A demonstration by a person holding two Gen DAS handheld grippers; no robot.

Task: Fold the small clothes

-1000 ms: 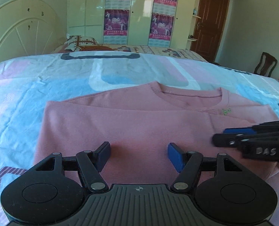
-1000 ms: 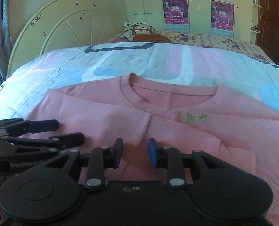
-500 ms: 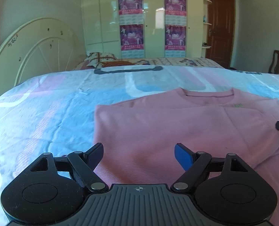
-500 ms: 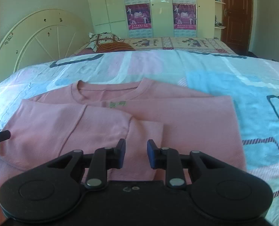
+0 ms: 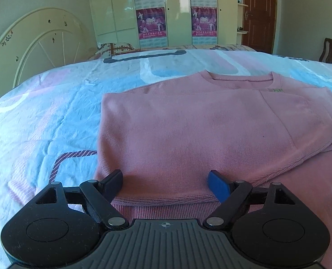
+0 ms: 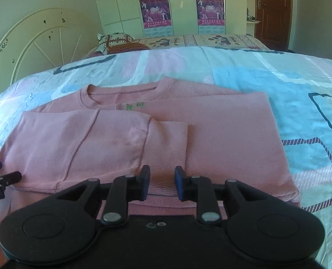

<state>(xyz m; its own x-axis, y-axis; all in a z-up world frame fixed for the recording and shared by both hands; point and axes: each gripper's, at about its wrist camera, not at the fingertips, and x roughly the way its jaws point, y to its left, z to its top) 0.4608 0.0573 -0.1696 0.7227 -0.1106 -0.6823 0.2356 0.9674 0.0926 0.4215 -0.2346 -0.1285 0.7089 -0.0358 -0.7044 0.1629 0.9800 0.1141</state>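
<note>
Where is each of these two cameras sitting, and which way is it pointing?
Left wrist: rides on the left gripper, looking forward over its open fingers at the pink sweater's left half; the right gripper's tip pokes in at the right edge.
Right wrist: rides on the right gripper, fingers narrowly apart, facing the folded sleeve.
Shared: sweater, bedspread, headboard, postered wardrobe.
</note>
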